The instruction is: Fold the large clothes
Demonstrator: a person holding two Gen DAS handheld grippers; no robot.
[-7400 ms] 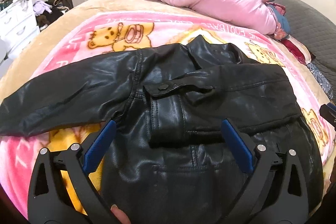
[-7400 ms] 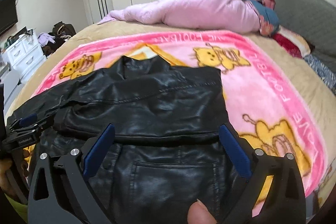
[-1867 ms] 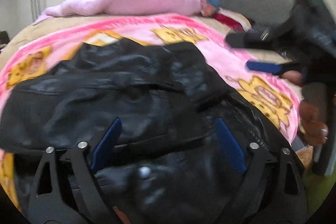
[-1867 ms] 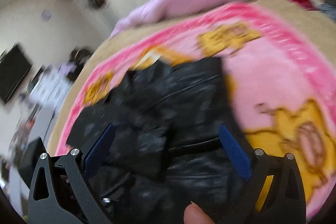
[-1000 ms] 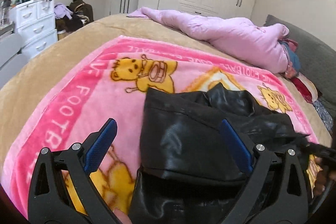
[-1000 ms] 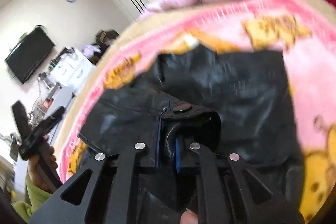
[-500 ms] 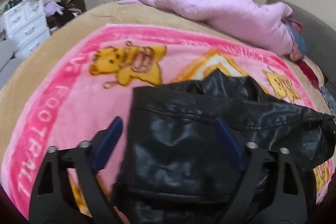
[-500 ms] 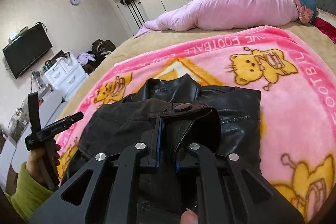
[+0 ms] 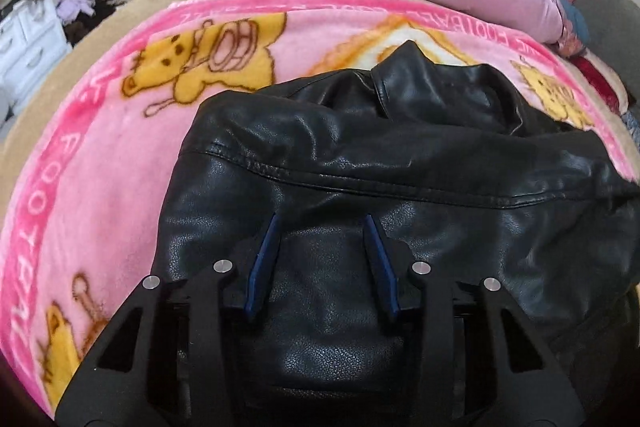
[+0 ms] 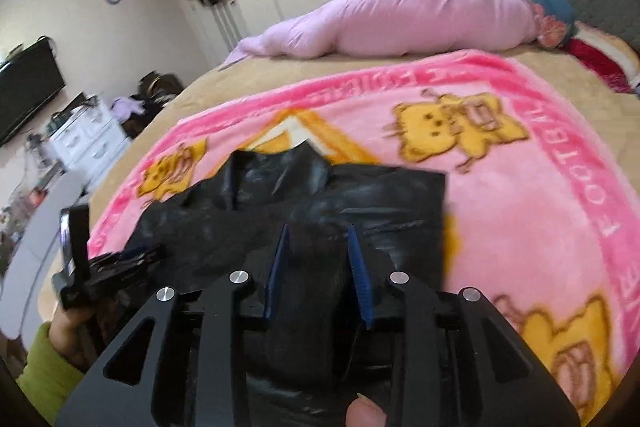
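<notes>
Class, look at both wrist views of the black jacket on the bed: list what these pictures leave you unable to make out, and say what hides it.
- black jacket, left wrist view: its near hem, behind the left gripper, whose jaws have just been closing.
- Right wrist view: jacket surface blurred; whether the right gripper, jaws just opening, touches it.
- pink blanket: lettering, partly cut off and blurred.

We see even, bright daylight, soft sheen on the black leather jacket (image 9: 400, 167), motion blur in the right view, and dark fisheye-curved corners.
</notes>
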